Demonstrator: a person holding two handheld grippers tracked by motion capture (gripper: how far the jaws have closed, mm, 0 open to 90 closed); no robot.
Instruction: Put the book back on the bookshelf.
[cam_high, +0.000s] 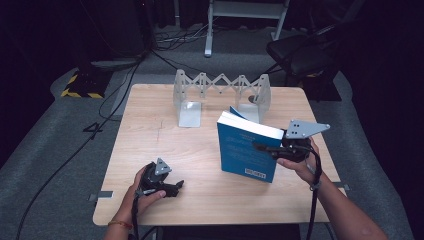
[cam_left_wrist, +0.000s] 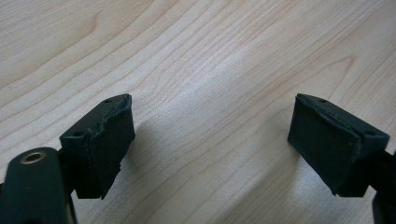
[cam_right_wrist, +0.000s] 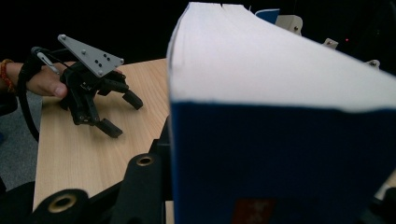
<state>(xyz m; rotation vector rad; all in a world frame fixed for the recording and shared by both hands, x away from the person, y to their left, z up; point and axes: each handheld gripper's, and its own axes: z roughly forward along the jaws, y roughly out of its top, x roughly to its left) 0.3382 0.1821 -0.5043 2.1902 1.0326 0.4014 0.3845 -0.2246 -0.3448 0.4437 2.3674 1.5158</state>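
Note:
A thick blue book (cam_high: 247, 150) stands upright over the right half of the wooden table (cam_high: 150, 130), its back cover with a barcode toward me. My right gripper (cam_high: 267, 148) is shut on its right edge. The right gripper view looks along the book (cam_right_wrist: 280, 140), white page edges on top. I cannot tell whether the book's lower edge touches the table. At the front left my left gripper (cam_high: 175, 187) rests low on the table, open with nothing between its pads (cam_left_wrist: 105, 144). The right gripper view catches that left gripper (cam_right_wrist: 121, 114) with its jaws apart.
A white accordion-style book rack (cam_high: 220, 90) stands at the back middle of the table, just behind the book. Beyond the table are a dark chair (cam_high: 300, 55), floor cables (cam_high: 115, 95) and a yellow-black striped base (cam_high: 82, 85).

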